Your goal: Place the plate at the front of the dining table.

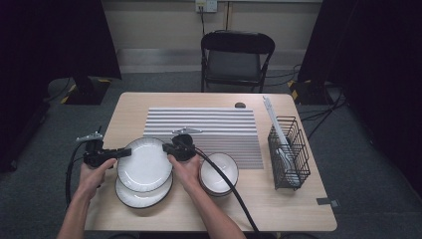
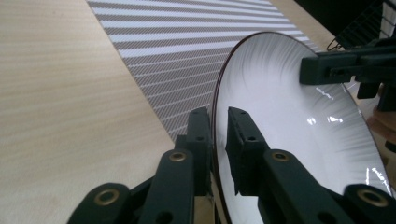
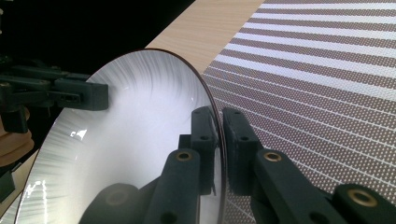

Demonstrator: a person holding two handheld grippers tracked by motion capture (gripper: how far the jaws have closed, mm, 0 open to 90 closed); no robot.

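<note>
Both grippers, left gripper (image 1: 121,153) and right gripper (image 1: 166,149), are pinching opposite rims of the white plate (image 1: 145,164) between their fingers; it is probably stiff, glossy-slick and breakable.

The plate (image 1: 145,165) is white with a dark rim. The mat (image 1: 209,130) has grey and white stripes. The table (image 1: 130,107) is light wood. The rack (image 1: 289,152) is black.

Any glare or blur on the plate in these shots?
Left gripper view: small bright glints on the plate, near jaws soft. Right gripper view: glints low on the plate's left side, jaws reflected in the glaze. High view: even light, no glare.
</note>
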